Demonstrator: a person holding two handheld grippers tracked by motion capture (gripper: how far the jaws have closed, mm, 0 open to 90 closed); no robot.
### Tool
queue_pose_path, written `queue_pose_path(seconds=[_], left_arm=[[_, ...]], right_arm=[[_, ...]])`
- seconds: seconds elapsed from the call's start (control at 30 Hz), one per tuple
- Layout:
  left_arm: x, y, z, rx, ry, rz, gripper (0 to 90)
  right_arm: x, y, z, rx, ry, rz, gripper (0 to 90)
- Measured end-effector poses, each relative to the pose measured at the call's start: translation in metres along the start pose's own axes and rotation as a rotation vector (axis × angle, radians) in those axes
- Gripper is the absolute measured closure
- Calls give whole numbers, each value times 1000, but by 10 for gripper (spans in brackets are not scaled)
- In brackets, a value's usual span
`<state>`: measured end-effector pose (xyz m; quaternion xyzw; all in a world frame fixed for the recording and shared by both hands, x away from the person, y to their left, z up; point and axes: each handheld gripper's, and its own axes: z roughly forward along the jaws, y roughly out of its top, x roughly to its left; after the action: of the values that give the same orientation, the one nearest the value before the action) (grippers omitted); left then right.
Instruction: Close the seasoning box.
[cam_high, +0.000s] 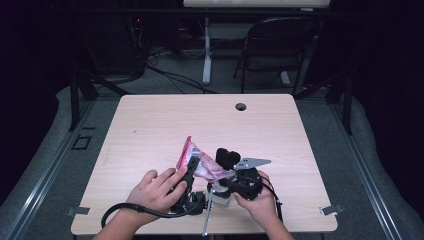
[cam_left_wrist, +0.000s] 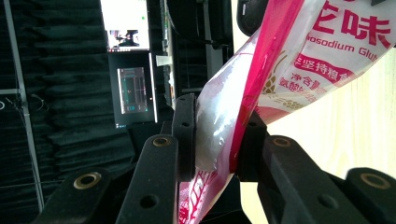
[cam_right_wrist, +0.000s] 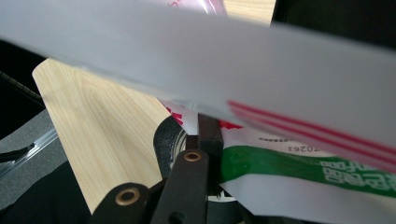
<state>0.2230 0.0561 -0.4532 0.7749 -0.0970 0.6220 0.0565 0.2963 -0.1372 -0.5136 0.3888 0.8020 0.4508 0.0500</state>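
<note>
Left gripper (cam_left_wrist: 215, 140) pinching the pink-and-white seasoning packet (cam_left_wrist: 299, 60) across its lower end, jaws narrowed onto the film, clear plastic and white powder bunched between the pads. Right gripper (cam_right_wrist: 205, 140) clamping the same packet from the opposite side, jaws fully closed on an edge carrying a green printed band (cam_right_wrist: 299, 170) and red stripes. Both hands meeting low and central over the near edge of the table (cam_high: 150, 125), grippers nearly touching, packet bridging the two and angling up and away from them, lifted clear of the wood.

Packet top fanning out beyond the left gripper, pink edge highest. Seal appearing intact as far as these views allow; no spilled powder showing on the wood around the grippers, no torn strip lying nearby. Judging from that: securing the packet with a two-sided grip looking done, and the pulling apart or tearing open probably not yet begun, though the exact seam under the right gripper's pads being too blurred to confirm.

Just beyond the right gripper, a small black object (cam_high: 227, 157) resting on the table, purpose unclear. Farther out past both grippers, a cable hole (cam_high: 241, 106) near the far edge of the tabletop, then a dark folding chair (cam_high: 277, 45) standing on the floor behind.
</note>
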Motion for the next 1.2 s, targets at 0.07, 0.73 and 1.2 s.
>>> queue_pose_path(seconds=[0.07, 0.73, 1.2], left_arm=[[0, 0, 0, 4, -10, -7, 747], [2, 2, 0, -2, 1, 5, 747], [4, 3, -1, -6, 3, 3, 747]], right_arm=[[0, 0, 0, 0, 1, 0, 900], [0, 0, 1, -5, 3, 1, 900], [0, 1, 0, -10, 3, 1, 900]])
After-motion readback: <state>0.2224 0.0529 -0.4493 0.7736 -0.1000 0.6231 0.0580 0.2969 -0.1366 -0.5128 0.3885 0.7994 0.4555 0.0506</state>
